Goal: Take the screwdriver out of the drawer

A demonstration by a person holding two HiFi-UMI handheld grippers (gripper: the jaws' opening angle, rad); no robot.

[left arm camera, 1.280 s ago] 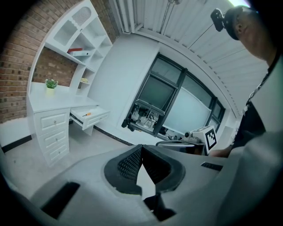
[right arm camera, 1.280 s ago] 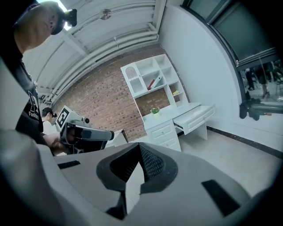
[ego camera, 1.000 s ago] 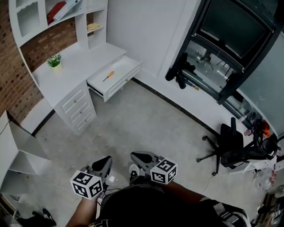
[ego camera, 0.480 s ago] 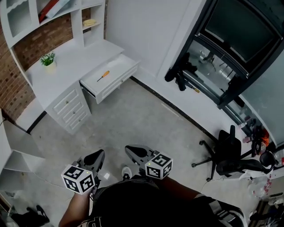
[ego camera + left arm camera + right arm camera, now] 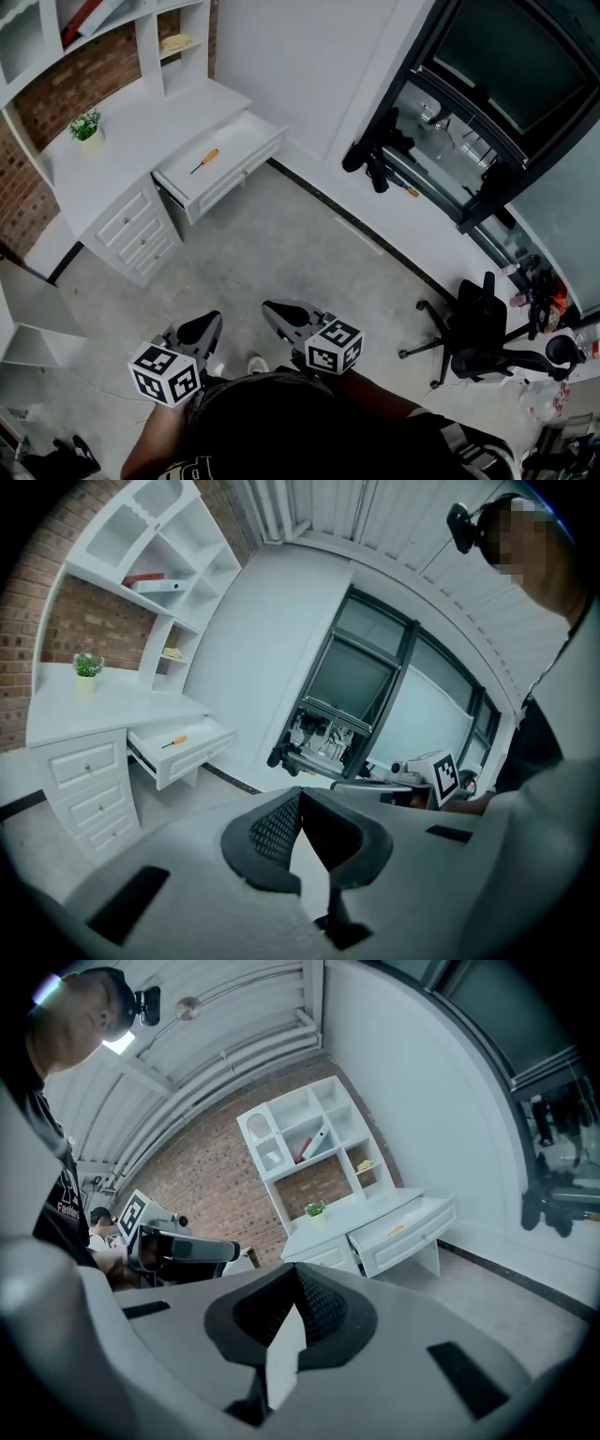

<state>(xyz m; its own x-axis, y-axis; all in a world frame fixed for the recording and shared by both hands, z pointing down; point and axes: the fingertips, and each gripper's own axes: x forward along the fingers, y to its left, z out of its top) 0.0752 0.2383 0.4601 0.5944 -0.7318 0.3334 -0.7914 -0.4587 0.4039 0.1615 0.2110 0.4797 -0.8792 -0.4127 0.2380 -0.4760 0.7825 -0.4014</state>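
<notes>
A grey concrete floor (image 5: 281, 244) lies between us and the white desk (image 5: 131, 122). Its drawer (image 5: 239, 172) stands open with the orange-handled screwdriver (image 5: 204, 161) lying inside. We hold our left gripper (image 5: 201, 330) and right gripper (image 5: 279, 313) low by our body, well away from it, jaws closed together on nothing. We should step close, part one gripper's jaws, and descend squarely across the handle.

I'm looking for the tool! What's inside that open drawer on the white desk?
One screwdriver with an orange handle lies in the drawer; nothing else shows. Any part of the drawer still under the desk top is covered, so that bit can't be seen.
</notes>
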